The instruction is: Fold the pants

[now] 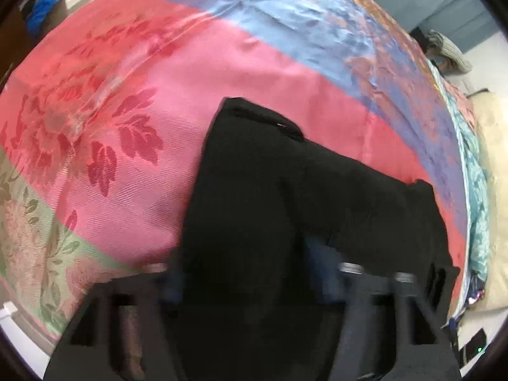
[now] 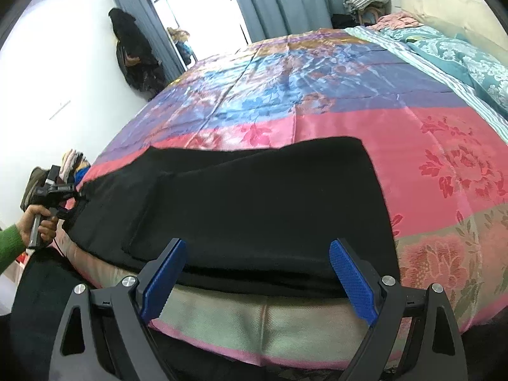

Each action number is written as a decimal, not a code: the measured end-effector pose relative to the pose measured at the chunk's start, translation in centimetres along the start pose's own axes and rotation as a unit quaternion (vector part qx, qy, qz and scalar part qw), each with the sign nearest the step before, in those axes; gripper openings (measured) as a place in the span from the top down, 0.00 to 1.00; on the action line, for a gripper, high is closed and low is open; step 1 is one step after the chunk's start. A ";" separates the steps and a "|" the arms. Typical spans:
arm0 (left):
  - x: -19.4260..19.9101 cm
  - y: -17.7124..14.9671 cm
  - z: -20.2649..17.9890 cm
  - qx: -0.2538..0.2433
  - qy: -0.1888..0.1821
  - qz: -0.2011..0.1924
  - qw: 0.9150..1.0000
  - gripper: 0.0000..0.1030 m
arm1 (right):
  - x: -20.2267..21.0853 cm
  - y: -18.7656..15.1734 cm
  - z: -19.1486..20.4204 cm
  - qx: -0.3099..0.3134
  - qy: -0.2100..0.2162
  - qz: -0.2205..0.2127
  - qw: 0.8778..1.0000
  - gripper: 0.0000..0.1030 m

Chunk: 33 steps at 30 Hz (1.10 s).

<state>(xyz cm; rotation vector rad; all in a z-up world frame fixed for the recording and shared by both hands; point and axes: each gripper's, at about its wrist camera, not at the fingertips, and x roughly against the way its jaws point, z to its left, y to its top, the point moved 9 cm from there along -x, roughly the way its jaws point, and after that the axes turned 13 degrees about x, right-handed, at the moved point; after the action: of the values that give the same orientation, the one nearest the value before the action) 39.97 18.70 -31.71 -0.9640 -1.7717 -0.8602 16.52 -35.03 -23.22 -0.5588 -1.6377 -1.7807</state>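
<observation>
Here the black pants lay on the bed. The left hand-held gripper appeared clamped on one end; the right hand-held gripper gaped empty. Next, probably, it should pinch the near edge.

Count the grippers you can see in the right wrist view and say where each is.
2. The right gripper stands open at the bottom, over the near edge of the black pants. The left gripper is at far left, at the pants' end; its fingertips are hard to make out.
</observation>
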 end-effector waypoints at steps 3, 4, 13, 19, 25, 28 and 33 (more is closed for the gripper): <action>1.9 -0.1 -0.6 0.016 0.012 -0.016 1.000 0.79 | 0.9 0.4 -0.4 -0.013 0.001 -0.019 1.000 0.11; 2.8 -0.2 -1.0 0.020 0.012 -0.022 0.999 0.82 | 1.2 0.6 -0.6 -0.017 0.003 -0.026 1.000 0.11; 12.4 -6.7 -16.2 -0.058 -0.062 -0.053 0.995 0.85 | 2.5 1.7 -2.5 -0.065 0.024 -0.063 0.996 0.11; 8.9 -15.7 -29.4 -0.174 -0.077 -0.033 0.981 0.85 | 2.5 1.1 -4.7 -0.113 0.024 -0.062 0.991 0.11; -0.8 -29.1 -36.2 -0.313 -0.050 0.084 0.945 0.62 | 2.8 -0.1 -7.3 -0.157 0.008 -0.057 0.986 0.11; -0.1 -31.8 -36.5 -0.341 -0.071 0.087 0.933 0.55 | 3.8 -0.5 -8.4 -0.171 -0.007 -0.066 0.983 0.11; 6.2 -24.9 -31.4 -0.283 -0.094 -0.034 0.954 0.41 | 4.4 -1.1 -9.8 -0.194 -0.010 -0.072 0.978 0.11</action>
<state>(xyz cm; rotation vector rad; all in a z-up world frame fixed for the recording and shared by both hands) 28.30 -17.97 -18.86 -1.3944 -1.7552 -1.4058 13.78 -45.44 -22.26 -0.6438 -1.3750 -2.2309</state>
